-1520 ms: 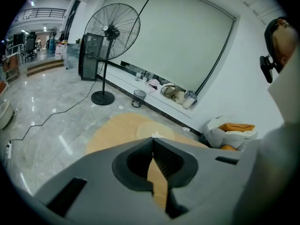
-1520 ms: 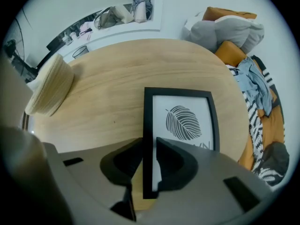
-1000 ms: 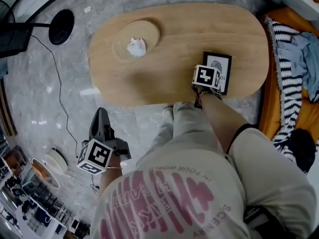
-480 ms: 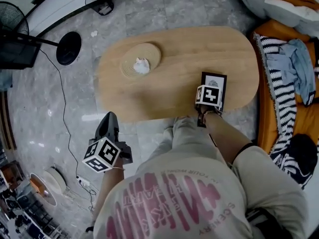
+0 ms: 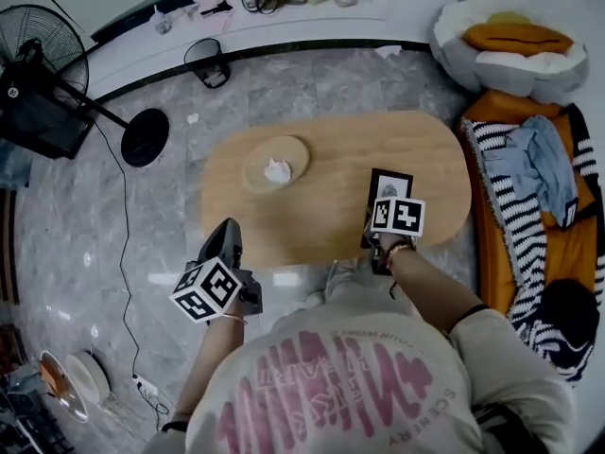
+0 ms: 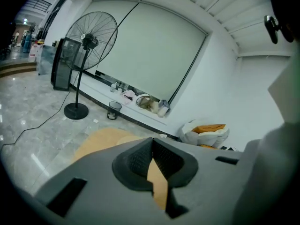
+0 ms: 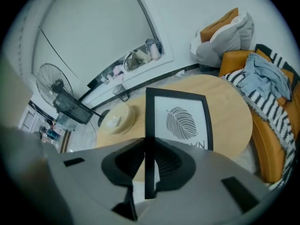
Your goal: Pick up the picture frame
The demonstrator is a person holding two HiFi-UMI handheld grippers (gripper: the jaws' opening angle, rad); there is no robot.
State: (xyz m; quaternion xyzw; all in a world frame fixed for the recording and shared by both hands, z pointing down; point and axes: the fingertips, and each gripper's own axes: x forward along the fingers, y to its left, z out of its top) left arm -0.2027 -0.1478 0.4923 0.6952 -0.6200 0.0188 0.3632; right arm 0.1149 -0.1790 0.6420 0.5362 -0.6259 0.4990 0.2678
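Observation:
The picture frame (image 5: 390, 186), black-edged with a leaf print (image 7: 183, 123), hangs tilted above the right part of the oval wooden table (image 5: 321, 149). My right gripper (image 5: 378, 223) is shut on the frame's left edge, which stands upright between the pads (image 7: 149, 158). The marker cube hides the jaws in the head view. My left gripper (image 5: 230, 227) is over the floor just off the table's near edge. Its pads (image 6: 140, 159) meet at the tips with nothing between them.
A round woven mat (image 5: 275, 165) with a crumpled white thing lies on the table's left part. A standing fan (image 5: 52, 55) with its cable is at the far left, a small bin (image 5: 206, 60) behind. An orange sofa with a striped blanket (image 5: 529, 206) borders the table's right end.
The right gripper has risen with the frame, which has come up off the table. The left gripper has risen too and come nearer the table. The head view now takes in more of the room.

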